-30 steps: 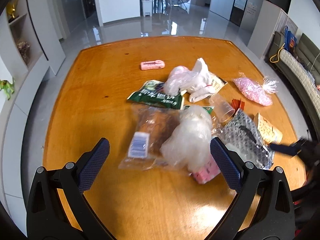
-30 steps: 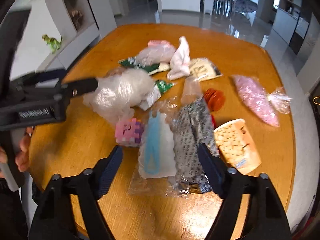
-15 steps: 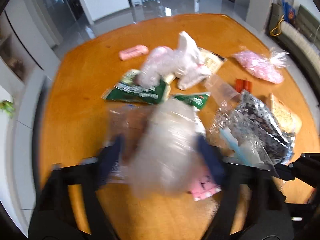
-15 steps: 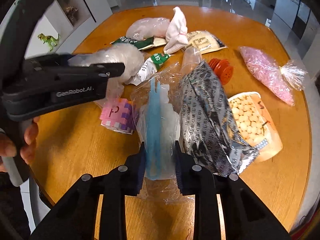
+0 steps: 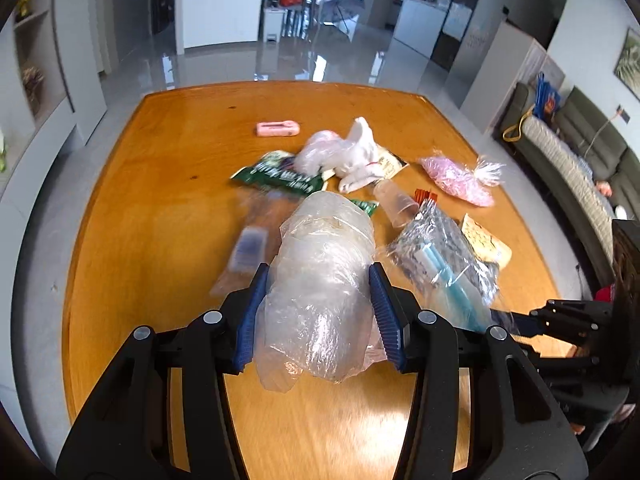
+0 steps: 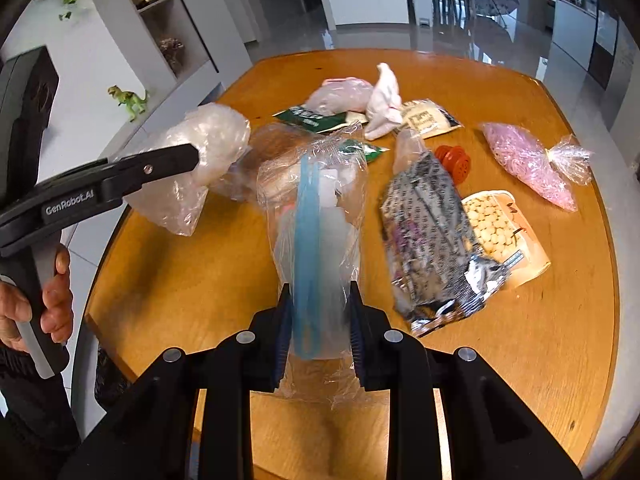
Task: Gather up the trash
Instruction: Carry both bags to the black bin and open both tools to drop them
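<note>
Orange-brown wooden table (image 5: 168,216), rounded corners, glossy. Floor (image 5: 224,64) pale, polished, reflecting daylight from windows at 12 o'clock. White shelving (image 6: 132,44) at 10 o'clock, holding a green toy dinosaur (image 6: 129,100). Sofa (image 5: 568,160) at 3 o'clock. Chairs (image 6: 444,4) at 12 o'clock, far back.

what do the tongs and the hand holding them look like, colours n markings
Both tongs, left and right, are matte black plastic with silver rivets and ribbed blue pads. From the right wrist view, the left tongs' side reads "GenRobot.AI" in white above a black-and-grey handle. The bare hand gripping it meets dark clothing. No cables show.
</note>
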